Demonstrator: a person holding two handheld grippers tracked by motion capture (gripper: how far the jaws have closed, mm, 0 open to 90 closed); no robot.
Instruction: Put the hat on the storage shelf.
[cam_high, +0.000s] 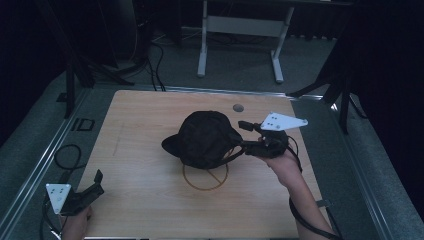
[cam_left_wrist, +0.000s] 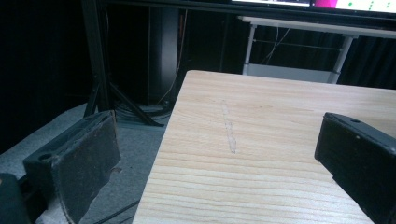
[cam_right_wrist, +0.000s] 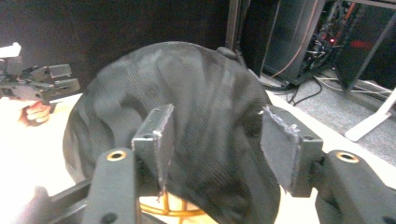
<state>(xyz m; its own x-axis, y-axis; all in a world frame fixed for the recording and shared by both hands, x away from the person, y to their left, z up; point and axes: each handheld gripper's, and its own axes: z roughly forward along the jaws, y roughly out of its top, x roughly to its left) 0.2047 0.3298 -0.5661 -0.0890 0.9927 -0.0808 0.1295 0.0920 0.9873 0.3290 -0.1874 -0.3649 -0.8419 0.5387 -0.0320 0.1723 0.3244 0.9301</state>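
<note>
The black cap (cam_high: 205, 138) sits on a gold wire stand (cam_high: 205, 177) mid-table, nearer the right edge. The right gripper (cam_high: 243, 136) has its jaws spread wide against the cap's side, gripping nothing. The left gripper (cam_high: 97, 182) hovers wide open and empty over the table's (cam_high: 150, 210) near left corner.

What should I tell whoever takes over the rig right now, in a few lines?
Right gripper: open, jaws at the back of the black cap, not clamped.
Left gripper: open, idle at the table's near left corner.
Cap: mid-table, over a thin wire stand.
Done: cap appears to sit on the stand.
Left: probably back the right gripper away; check that the cap sits steady.
</note>
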